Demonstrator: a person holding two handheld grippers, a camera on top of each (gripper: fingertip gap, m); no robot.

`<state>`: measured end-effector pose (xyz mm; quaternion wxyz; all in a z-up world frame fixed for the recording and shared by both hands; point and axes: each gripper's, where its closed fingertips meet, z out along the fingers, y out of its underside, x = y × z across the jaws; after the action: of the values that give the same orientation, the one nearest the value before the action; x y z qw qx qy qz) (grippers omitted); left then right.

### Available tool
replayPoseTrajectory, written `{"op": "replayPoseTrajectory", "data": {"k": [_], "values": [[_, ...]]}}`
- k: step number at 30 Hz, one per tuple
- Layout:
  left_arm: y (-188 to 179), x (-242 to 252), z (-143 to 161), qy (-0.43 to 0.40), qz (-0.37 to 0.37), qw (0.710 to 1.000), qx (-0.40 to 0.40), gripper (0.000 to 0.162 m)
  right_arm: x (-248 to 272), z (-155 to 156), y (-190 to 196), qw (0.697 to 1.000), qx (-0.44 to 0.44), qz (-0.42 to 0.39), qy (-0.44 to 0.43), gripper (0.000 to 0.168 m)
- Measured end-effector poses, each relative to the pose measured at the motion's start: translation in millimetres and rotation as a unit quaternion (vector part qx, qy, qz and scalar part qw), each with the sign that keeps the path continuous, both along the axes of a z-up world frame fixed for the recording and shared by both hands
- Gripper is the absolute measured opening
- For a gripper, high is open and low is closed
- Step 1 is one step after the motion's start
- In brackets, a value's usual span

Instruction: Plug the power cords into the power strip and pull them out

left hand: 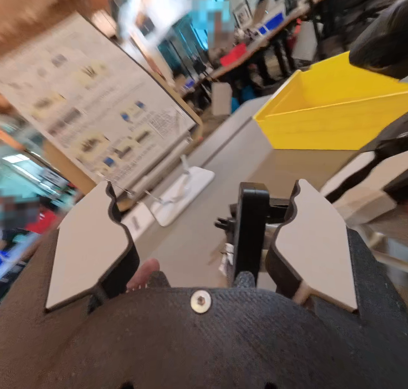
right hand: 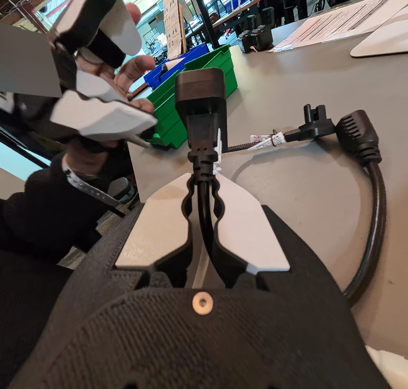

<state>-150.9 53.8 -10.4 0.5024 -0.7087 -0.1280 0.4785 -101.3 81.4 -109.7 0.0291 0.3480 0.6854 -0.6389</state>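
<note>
The right gripper (right hand: 203, 179) pinches a black rubber power cord (right hand: 204, 212), plugged into a black box-shaped power strip (right hand: 199, 89) above the grey table (right hand: 298, 87). The left gripper (left hand: 203, 204) gapes wide, empty.

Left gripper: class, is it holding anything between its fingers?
No: the left gripper is open, with nothing clamped between its fingers.
</note>
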Motion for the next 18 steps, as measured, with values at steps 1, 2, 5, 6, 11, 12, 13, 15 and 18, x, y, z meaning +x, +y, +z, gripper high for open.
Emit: {"op": "replayPoseTrajectory", "data": {"k": [1, 2, 5, 6, 11, 12, 13, 15, 18], "values": [[2.1, 1.4, -1.2, 0.032, 0.001, 0.999, -0.015, 0.141, 0.7, -0.9, 0.2, 1.0, 0.001, 0.001, -0.002, 0.015], [6.0, 4.2, -5.0, 0.037, -0.003, 0.999, -0.033, 0.134, 1.4, -1.9, 0.4, 1.0, 0.002, 0.002, -0.004, 0.015], [17.5, 12.4, -12.5, 0.013, -0.031, 0.999, -0.027, 0.107, 1.9, -3.4, 0.4, 1.0, 0.004, 0.005, -0.003, 0.015], [19.9, 15.7, -14.6, 0.003, -0.043, 0.999, -0.02, 0.086, 1.8, -3.7, 0.2, 1.0, 0.005, 0.006, -0.002, 0.015], [24.6, 21.6, -33.0, -0.038, -0.071, 0.996, -0.034, 0.029, 2.6, -5.3, -0.3, 1.0, 0.012, 0.008, 0.002, 0.015], [25.8, 19.7, -41.7, -0.061, -0.068, 0.995, -0.047, 0.035, 2.3, -5.2, 0.0, 1.0, 0.013, 0.006, 0.003, 0.015], [26.7, 18.1, -49.4, -0.082, -0.063, 0.993, -0.058, 0.041, 1.8, -5.0, 0.5, 1.0, 0.013, 0.004, 0.004, 0.015], [28.5, 17.0, -52.8, -0.085, -0.055, 0.993, -0.059, 0.048, 1.1, -5.3, 0.7, 1.0, 0.014, 0.002, 0.003, 0.015], [24.4, 8.5, -44.2, -0.078, -0.007, 0.996, -0.03, 0.045, 0.8, -5.8, 0.5, 1.0, 0.012, 0.004, 0.001, 0.015]]}}
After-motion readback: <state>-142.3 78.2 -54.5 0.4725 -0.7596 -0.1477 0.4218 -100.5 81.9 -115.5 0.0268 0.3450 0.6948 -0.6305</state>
